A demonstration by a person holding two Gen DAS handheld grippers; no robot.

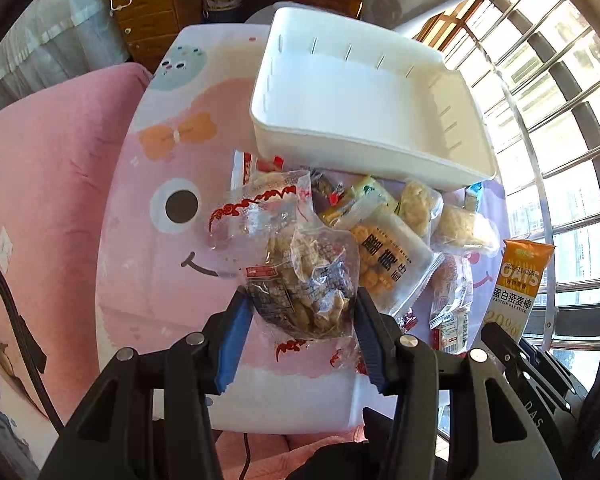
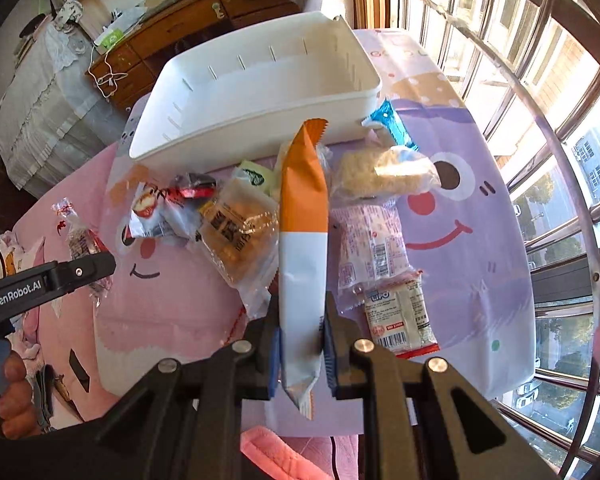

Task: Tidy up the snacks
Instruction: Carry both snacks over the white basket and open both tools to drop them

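Two tools pinching: right tool (image 2: 302,336) holds oat bar (image 2: 303,240) upright, long axis vertical; left tool (image 1: 300,320) holds clear bag (image 1: 304,280).

You get strong daylight from the barred window (image 1: 560,152) on the right in both views. It blows out the white bin (image 1: 364,96), and glare sits on the clear snack wrappers (image 1: 300,264). The fisheye bends the window bars and darkens the corners. Centres look sharp; the far dresser (image 2: 188,28) is soft.
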